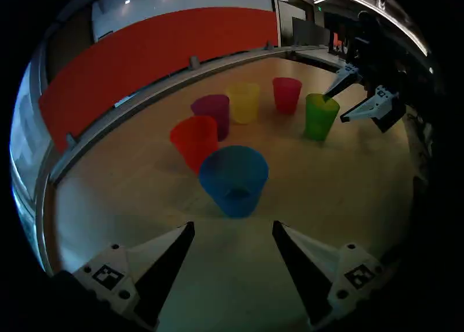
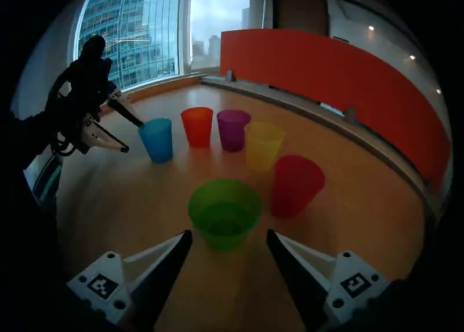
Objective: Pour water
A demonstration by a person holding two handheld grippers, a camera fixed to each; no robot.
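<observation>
Wood-grain table (image 1: 348, 187), six plastic cups set on it in a loose cluster, all upright.

Left gripper (image 1: 232, 223): fingers spread wide, nothing pinched. Blue cup (image 1: 235, 178) stood just ahead of its fingertips, centred on the gap and apart from both. Behind the blue one, going outward in the left gripper view: orange cup (image 1: 195, 140) close by, its lower edge hidden by the blue cup; purple cup (image 1: 213, 111) just behind that; yellow cup (image 1: 243, 101) beside the purple; red cup (image 1: 286, 94) farther right; green cup (image 1: 321, 116) farthest right.

Right gripper (image 2: 228, 234): fingers likewise spread, holding nothing. The green cup sat right at its fingertips, its rim about as wide as the gap. Seen from across the table, one finger reached the green cup's rim; could not tell whether it touched.

In the right gripper view the left gripper showed far off at the left, held by a dark-gloved hand (image 2: 81, 108), one finger tip near the blue cup's rim.

Water: the green and blue cups looked darker toward the bottom, but I could not tell whether either held any.

Surroundings: long orange-red panel (image 1: 162, 53) ran along the table's far edge; tall windows (image 2: 133, 36) gave onto glass towers.
</observation>
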